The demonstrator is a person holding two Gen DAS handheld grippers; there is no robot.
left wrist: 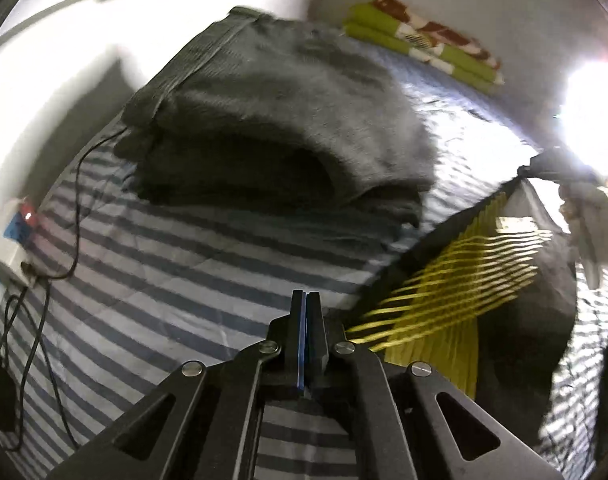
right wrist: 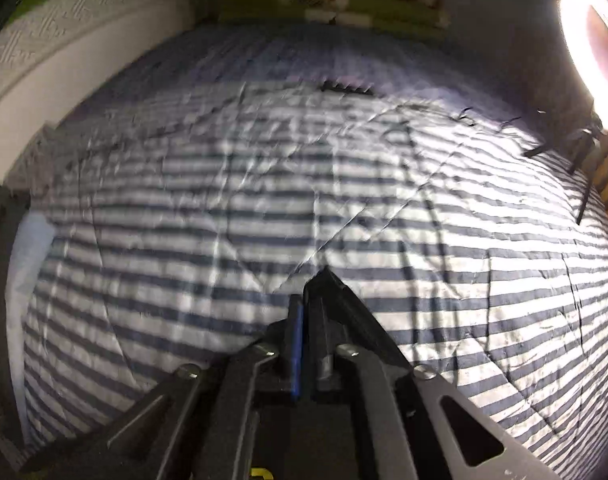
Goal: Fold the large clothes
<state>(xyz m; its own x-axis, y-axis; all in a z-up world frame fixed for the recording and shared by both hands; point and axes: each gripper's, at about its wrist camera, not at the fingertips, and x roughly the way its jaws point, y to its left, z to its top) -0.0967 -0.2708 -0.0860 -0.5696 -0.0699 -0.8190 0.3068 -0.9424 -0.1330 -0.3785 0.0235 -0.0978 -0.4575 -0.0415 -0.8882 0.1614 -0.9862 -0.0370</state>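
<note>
Striped bedspread [right wrist: 264, 208] over whole bed, wall to left, bright lamp far right. Stack of folded dark-grey clothes [left wrist: 272, 120] sitting top-left of bed, near wall; green/brown patterned folded blanket [left wrist: 419, 40] at far edge. Charger block [left wrist: 10, 264] + cable [left wrist: 74, 208] on left edge of bed.

Left gripper [left wrist: 305, 300]: fingers pressed together; nothing seen between the tips, so grip on cloth can't be confirmed from this view. Right gripper [right wrist: 307, 292]: pressed shut on a corner of dark cloth poking up past the tip. Same piece prob. the black garment w/ yellow stripes [left wrist: 455, 292], hanging taut in air on right side of left view, top corner pulled up toward the lamp.

Progress, judged: some items already folded + stacked; this garment lifted, not yet spread or folded. Folding itself all left to do.

Room: wide bare stretch of bedspread mid-bed, good for laying flat. Watch cable + charger on left, stack up top, bed edge on right by wooden frame.
</note>
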